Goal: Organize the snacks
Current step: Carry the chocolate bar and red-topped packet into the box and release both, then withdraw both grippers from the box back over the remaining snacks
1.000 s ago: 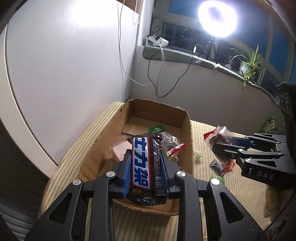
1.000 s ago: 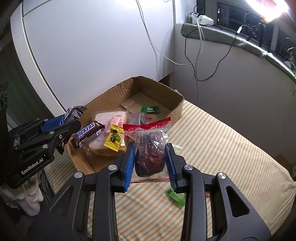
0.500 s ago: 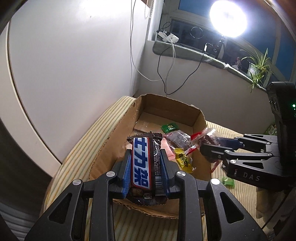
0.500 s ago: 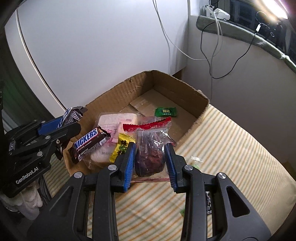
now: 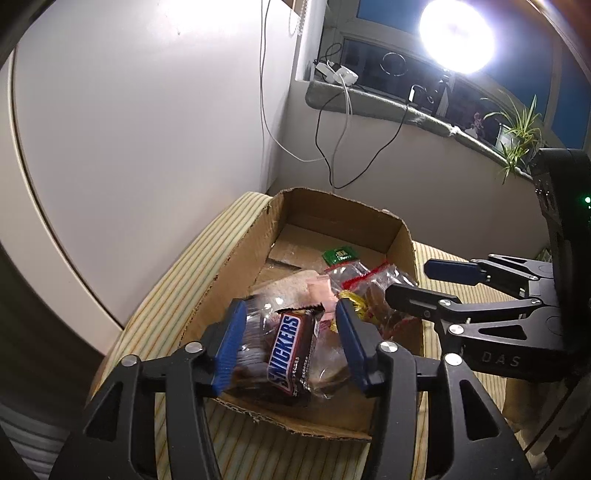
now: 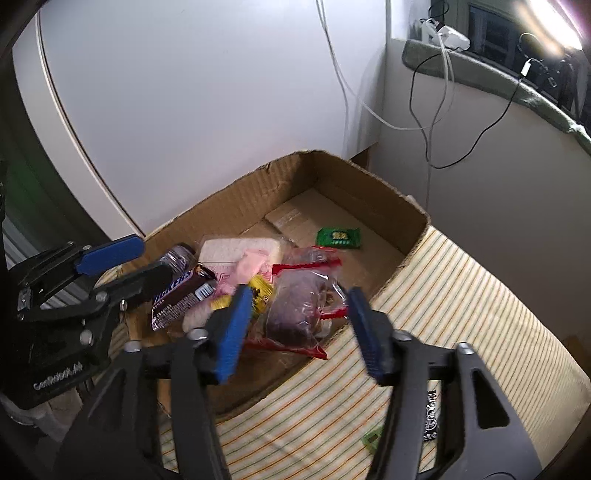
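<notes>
A cardboard box (image 5: 340, 210) (image 6: 362, 177) sits on a striped cloth. My left gripper (image 5: 290, 347) is open above the box's near end; a Snickers bar (image 5: 290, 349) (image 6: 177, 295) lies loose in the box between its fingers. My right gripper (image 6: 299, 328) is open over the box's right wall; a clear red-edged bag of dark snacks (image 6: 303, 306) (image 5: 373, 284) lies in the box below it. Each gripper shows in the other view, the left gripper (image 6: 122, 266) and the right gripper (image 5: 424, 280). A green packet (image 6: 338, 238), a yellow packet (image 6: 260, 291) and a pink-labelled bag (image 6: 240, 258) also lie inside.
A white wall stands left of the box. Cables (image 5: 332, 122) hang from a windowsill with a bright lamp (image 5: 456, 29) and a plant (image 5: 517, 129). A small green snack (image 6: 373, 439) and a dark packet (image 6: 430, 413) lie on the striped cloth (image 6: 480, 325) to the right.
Both grippers have opened. The Snickers bar has dropped from the left gripper into the box. The red-edged bag has dropped from the right gripper into the box.
</notes>
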Available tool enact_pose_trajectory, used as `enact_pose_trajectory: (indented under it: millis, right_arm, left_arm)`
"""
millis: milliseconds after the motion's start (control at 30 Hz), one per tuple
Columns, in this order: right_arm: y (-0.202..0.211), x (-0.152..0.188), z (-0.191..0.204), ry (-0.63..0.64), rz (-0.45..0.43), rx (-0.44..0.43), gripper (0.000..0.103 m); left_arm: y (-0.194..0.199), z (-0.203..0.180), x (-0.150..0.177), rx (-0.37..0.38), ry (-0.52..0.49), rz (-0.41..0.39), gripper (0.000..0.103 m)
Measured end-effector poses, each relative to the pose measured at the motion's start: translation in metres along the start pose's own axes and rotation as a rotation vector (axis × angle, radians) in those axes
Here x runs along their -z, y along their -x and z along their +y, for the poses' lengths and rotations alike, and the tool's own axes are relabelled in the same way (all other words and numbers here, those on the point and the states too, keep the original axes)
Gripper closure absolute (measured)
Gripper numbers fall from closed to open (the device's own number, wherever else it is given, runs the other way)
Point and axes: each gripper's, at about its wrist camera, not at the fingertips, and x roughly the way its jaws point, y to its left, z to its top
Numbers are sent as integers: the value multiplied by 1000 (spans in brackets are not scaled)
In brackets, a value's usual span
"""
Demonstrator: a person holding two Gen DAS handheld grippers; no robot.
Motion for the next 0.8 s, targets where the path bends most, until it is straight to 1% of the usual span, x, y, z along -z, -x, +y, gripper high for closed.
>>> enact_pose_trajectory:
  millis: [33, 200, 400, 600, 800]
  right_arm:
    - [2, 0, -1, -3, -6, 0, 37]
    - [10, 2, -7, -7, -14, 6, 37]
    - [25, 9, -17, -13, -32, 16, 37]
    - [46, 24, -41, -31, -44, 49, 37]
    - [57, 45, -74, -60, -27, 90, 37]
  left_arm:
    - [1, 0, 0, 0, 1, -3, 53]
    - [3, -3, 0, 8, 5, -9, 54]
    - [8, -14, 4, 26, -7, -13, 54]
    - [12, -41, 8, 63, -36, -22, 54]
    - [8, -71, 12, 112, -72, -11, 54]
